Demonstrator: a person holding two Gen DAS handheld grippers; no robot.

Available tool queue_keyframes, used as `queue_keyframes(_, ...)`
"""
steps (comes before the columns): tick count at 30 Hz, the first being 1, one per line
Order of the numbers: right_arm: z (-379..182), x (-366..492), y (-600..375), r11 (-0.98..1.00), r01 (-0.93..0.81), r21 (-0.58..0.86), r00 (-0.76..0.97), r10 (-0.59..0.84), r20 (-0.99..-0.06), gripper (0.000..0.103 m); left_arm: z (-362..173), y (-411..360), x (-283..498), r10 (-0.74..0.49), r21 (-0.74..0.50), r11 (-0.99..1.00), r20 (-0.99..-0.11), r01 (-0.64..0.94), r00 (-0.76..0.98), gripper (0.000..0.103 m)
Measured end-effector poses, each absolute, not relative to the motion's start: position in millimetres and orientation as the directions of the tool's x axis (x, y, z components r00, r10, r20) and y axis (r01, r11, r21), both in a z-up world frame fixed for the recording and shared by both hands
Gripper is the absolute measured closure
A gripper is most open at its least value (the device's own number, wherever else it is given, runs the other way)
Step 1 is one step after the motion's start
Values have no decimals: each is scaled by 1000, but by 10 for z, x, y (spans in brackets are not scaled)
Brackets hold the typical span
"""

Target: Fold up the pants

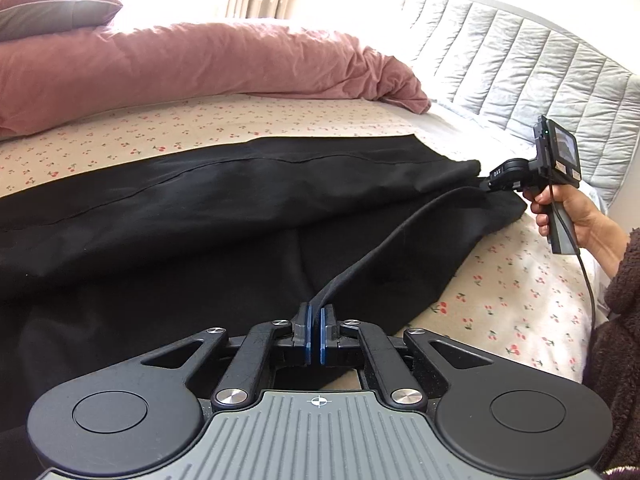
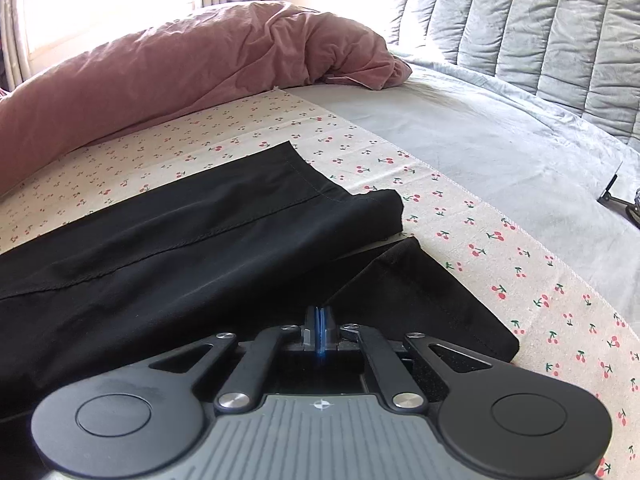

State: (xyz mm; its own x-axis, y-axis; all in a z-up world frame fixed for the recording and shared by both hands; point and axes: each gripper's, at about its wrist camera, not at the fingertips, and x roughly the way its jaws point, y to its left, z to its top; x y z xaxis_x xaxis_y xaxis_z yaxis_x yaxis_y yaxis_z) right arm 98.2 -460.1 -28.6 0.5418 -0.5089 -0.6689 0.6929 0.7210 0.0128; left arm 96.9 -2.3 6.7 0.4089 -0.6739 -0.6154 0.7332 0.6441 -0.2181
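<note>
Black pants (image 1: 200, 220) lie spread across a cherry-print sheet (image 1: 500, 300) on a bed. My left gripper (image 1: 316, 314) is shut on the pants' near edge, which rises as a taut ridge toward the right. At its far end my right gripper (image 1: 487, 185), held by a person's hand (image 1: 568, 216), pinches the same edge near the leg ends. In the right wrist view that right gripper (image 2: 320, 314) is shut on the pants (image 2: 160, 248), with the blue pads pressed together. Two leg hems lie just ahead, one over the other.
A crumpled pink duvet (image 1: 180, 72) runs along the far side of the bed, with a pillow (image 1: 52, 8) on it at the left. A grey quilted cover (image 2: 520, 40) rises at the right. A fuzzy brown sleeve (image 1: 616, 320) is at the right edge.
</note>
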Motion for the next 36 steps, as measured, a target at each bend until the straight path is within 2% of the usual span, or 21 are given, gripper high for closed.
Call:
queue_keyframes(10,20,-103,-4486,725,681,104,605,-477,-637,103,37,71,423,-698,-150,527,-638,836,325,103)
queue_keyframes(16,-164,-509,-4502,696,709,112,559,-457,-692,103,-43,65,234,-663,-92,478,-690,873,290,102)
queue_keyframes(17,-224,-575,-4523,682,723,108,540,-461,-704,101,-45,62,201,-656,-74,466,-698,882,288,102)
queue_keyframes(19,-296,-725,-4574,647,754,113,519,-481,-707,83,-37,62,135,-645,-38,441,-708,897,287,102)
queue_keyframes(21,-314,-896,-4678,600,783,164,522,-491,-697,58,-18,75,76,-647,-4,413,-706,911,290,100)
queue_keyframes(24,-306,-1155,-4831,555,765,327,608,-452,-653,51,19,93,-20,-673,69,382,-662,921,329,90)
queue_keyframes(27,-391,-1165,-4930,533,746,399,640,-410,-650,43,20,54,-136,-704,124,336,-625,934,337,78)
queue_keyframes(29,-461,-1100,-4941,543,734,409,648,-376,-663,43,-10,-16,-211,-708,151,303,-625,941,328,71)
queue_keyframes(32,-477,-1005,-4889,584,716,381,655,-376,-655,43,-98,-123,-269,-675,221,301,-638,928,371,70)
queue_keyframes(33,-480,-957,-4873,592,717,367,652,-384,-654,46,-132,-151,-264,-662,235,310,-642,921,387,70)
queue_keyframes(34,-485,-917,-4854,600,721,347,645,-399,-651,52,-178,-182,-253,-645,255,327,-643,910,412,70)
queue_keyframes(35,-491,-866,-4837,611,726,316,635,-418,-650,68,-221,-205,-254,-631,278,346,-637,896,442,70)
queue_keyframes(36,-494,-813,-4813,623,734,271,616,-443,-651,93,-254,-215,-262,-626,296,360,-626,885,464,71)
